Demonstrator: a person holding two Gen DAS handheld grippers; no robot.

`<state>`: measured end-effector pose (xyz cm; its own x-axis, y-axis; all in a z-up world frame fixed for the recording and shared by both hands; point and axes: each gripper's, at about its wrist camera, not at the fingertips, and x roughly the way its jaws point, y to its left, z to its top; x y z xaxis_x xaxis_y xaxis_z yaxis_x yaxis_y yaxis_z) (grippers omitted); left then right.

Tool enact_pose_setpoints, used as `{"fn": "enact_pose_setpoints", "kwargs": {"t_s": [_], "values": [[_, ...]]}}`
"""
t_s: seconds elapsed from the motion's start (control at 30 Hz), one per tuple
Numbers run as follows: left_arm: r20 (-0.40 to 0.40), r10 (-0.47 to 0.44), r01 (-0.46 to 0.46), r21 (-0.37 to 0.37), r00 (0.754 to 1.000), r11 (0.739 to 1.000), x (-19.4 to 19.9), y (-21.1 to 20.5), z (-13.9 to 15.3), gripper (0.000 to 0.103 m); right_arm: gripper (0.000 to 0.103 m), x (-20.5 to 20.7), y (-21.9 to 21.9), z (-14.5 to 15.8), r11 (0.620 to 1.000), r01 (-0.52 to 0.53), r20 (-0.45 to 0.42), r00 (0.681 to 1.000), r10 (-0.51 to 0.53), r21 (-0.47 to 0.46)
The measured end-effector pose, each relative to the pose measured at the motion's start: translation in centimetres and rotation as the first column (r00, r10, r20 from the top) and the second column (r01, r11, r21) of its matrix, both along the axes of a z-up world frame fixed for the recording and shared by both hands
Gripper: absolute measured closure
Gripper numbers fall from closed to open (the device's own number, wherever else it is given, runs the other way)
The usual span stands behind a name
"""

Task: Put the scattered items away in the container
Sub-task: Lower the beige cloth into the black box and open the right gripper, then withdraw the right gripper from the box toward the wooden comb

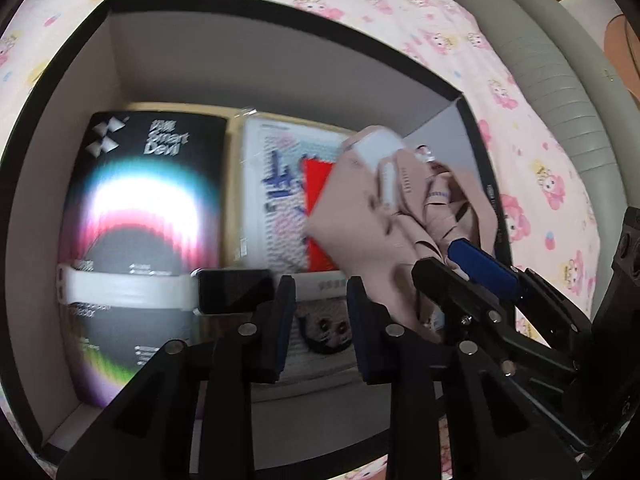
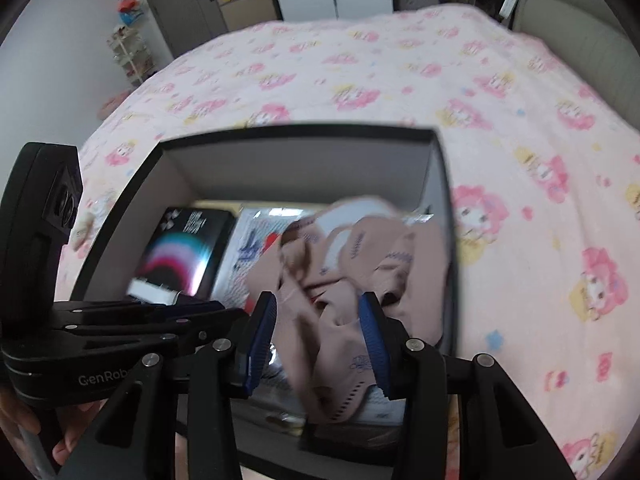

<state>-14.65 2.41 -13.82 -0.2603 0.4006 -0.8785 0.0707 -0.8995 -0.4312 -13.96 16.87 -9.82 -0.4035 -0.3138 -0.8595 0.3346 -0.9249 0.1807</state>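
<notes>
The soft beige-pink fabric item with dark stitching (image 2: 352,276) hung crumpled over the right side of the black-rimmed cardboard box with pale inner walls (image 1: 280,76), draped between the fingers of my right hand-held gripper (image 2: 316,340). From the right wrist view those blue-padded fingers (image 2: 374,344) stood visibly apart with the cloth bunched in the gap, so I could not tell whether they were truly pinching it or only cradling it. My left hand-held gripper (image 1: 318,328) hovered just above the box floor with its fingers spread and nothing between them.

Beneath the fabric lay a clear-wrapped white packet with blue and red print (image 1: 280,184), and beside it a glossy black carton with a rainbow glow (image 1: 148,216). A white-strapped smartwatch with a dark screen (image 1: 224,290) rested across the lower end of that carton. The box sat on the bed, on a pink cartoon-print bedsheet (image 2: 400,80).

I judged the placement nearly done. The risk was the cloth: limp and folded, it could snag on a pad as I withdrew and get pulled back out, or slump over the right wall onto the sheet. Both grippers crowded the same corner, so they could knock each other or nudge the watch.
</notes>
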Motion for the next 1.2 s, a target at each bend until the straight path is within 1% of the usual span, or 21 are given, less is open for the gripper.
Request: {"fn": "enact_pose_setpoints", "kwargs": {"t_s": [0.07,0.1,0.17,0.23,0.33,0.4,0.47,0.5,0.57,0.63,0.67,0.73,0.8,0.87,1.0,1.07,1.2], "values": [[0.013,0.001,-0.001,0.014,1.0,1.0,-0.1,-0.2,-0.5,0.076,0.063,0.3,-0.7,-0.3,0.998,-0.014,-0.022,1.0,0.015,0.059],[0.018,0.0,-0.001,0.016,1.0,1.0,-0.2,-0.6,-0.7,0.076,0.063,0.3,-0.9,-0.4,0.997,-0.013,-0.024,1.0,0.015,0.073],[0.016,0.004,-0.004,0.017,1.0,1.0,-0.4,-0.7,-0.6,0.076,0.063,0.0,-0.9,-0.4,0.998,-0.003,-0.024,1.0,0.005,0.069],[0.006,0.016,-0.016,0.013,1.0,1.0,-0.6,-0.7,-0.3,0.076,0.063,-0.1,-0.8,-0.2,0.999,-0.006,-0.029,1.0,0.007,0.039],[-0.035,0.023,-0.023,0.005,0.999,1.0,-0.2,-0.7,0.6,0.075,0.063,0.4,-1.0,0.0,0.999,-0.012,-0.058,0.998,0.014,0.043],[-0.067,0.02,-0.02,0.007,0.998,1.0,0.5,-0.8,1.2,0.073,0.063,0.4,-0.8,0.2,0.999,0.01,-0.076,0.997,-0.006,0.051],[-0.1,0.019,-0.018,0.008,0.995,1.0,1.1,-0.9,2.1,0.064,0.063,0.5,-0.5,0.7,0.997,0.047,-0.1,0.994,-0.041,0.058],[-0.123,0.019,-0.019,0.005,0.992,1.0,1.5,-1.0,2.7,0.061,0.062,0.6,-0.3,1.1,0.996,0.066,-0.115,0.992,-0.059,0.055],[-0.167,0.012,-0.013,-0.002,0.986,1.0,2.4,-1.3,3.9,0.054,0.058,1.0,0.3,2.3,0.995,0.1,-0.148,0.984,-0.096,0.025],[-0.202,0.002,-0.002,-0.002,0.979,1.0,2.8,-1.2,4.6,0.053,0.053,1.6,0.6,3.5,0.992,0.122,-0.176,0.977,-0.122,-0.01],[-0.218,-0.004,0.003,-0.002,0.976,1.0,3.8,-1.9,5.2,0.052,0.051,1.9,0.7,4.1,0.992,0.128,-0.19,0.973,-0.13,-0.02],[-0.252,-0.021,0.018,-0.014,0.967,1.0,4.8,-2.2,6.1,0.05,0.049,2.7,0.6,5.1,0.991,0.134,-0.211,0.968,-0.136,-0.024],[-0.28,-0.044,0.034,-0.039,0.959,0.999,6.0,-2.1,7.0,0.049,0.048,4.0,0.3,6.0,0.99,0.142,-0.229,0.963,-0.141,-0.011],[-0.297,-0.068,0.058,-0.045,0.952,0.997,7.4,-2.4,7.8,0.049,0.048,5.6,0.2,6.5,0.987,0.16,-0.245,0.956,-0.16,-0.018],[-0.321,-0.1,0.086,-0.057,0.942,0.995,10.1,-3.3,9.0,0.049,0.048,8.1,0.5,7.1,0.982,0.173,-0.22,0.958,-0.186,-0.076],[-0.334,-0.112,0.092,-0.077,0.936,0.993,11.1,-3.5,9.6,0.049,0.048,8.9,0.2,7.3,0.983,0.166,-0.212,0.961,-0.179,-0.078],[-0.346,-0.108,0.084,-0.084,0.932,0.993,12.7,-4.4,10.3,0.049,0.048,10.7,-1.1,8.0,0.986,0.152,-0.239,0.957,-0.163,-0.063]]}}
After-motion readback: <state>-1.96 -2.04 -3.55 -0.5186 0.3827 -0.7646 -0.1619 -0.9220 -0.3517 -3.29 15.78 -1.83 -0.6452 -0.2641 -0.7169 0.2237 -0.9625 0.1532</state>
